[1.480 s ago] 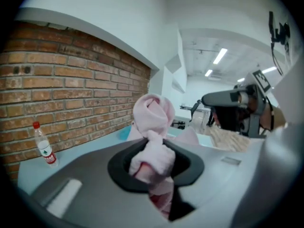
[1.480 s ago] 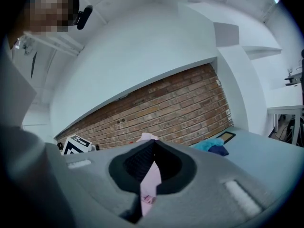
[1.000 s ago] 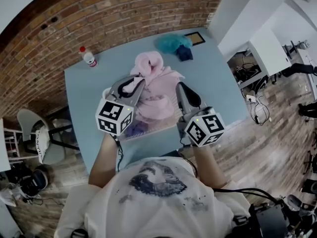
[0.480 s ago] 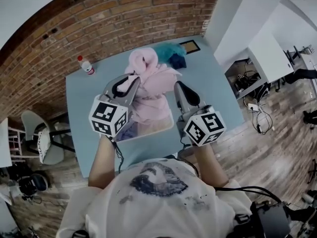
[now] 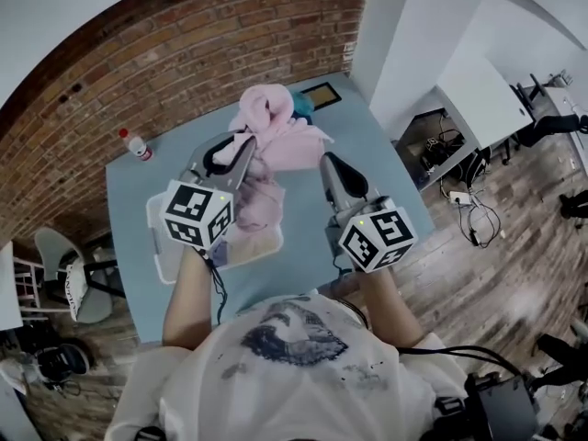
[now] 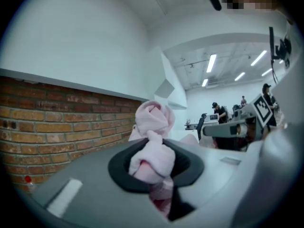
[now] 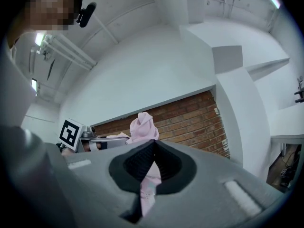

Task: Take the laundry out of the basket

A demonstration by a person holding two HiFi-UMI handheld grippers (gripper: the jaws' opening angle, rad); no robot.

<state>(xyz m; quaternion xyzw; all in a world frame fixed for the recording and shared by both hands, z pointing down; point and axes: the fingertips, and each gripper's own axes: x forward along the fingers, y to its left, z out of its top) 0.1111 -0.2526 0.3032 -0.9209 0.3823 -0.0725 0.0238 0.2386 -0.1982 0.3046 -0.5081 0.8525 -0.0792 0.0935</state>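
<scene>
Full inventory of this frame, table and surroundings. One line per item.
pink garment: one, pink, held above the table
basket: one, white, table's near left
bottle: one, pale with red cap, table's far left
teal cloth: one, teal, far edge, behind the garment
table: one, light blue, against brick wall
chair: one, white, on the floor to the left
left gripper: one, grey, shut on pink garment
right gripper: one, grey, shut on pink garment
</scene>
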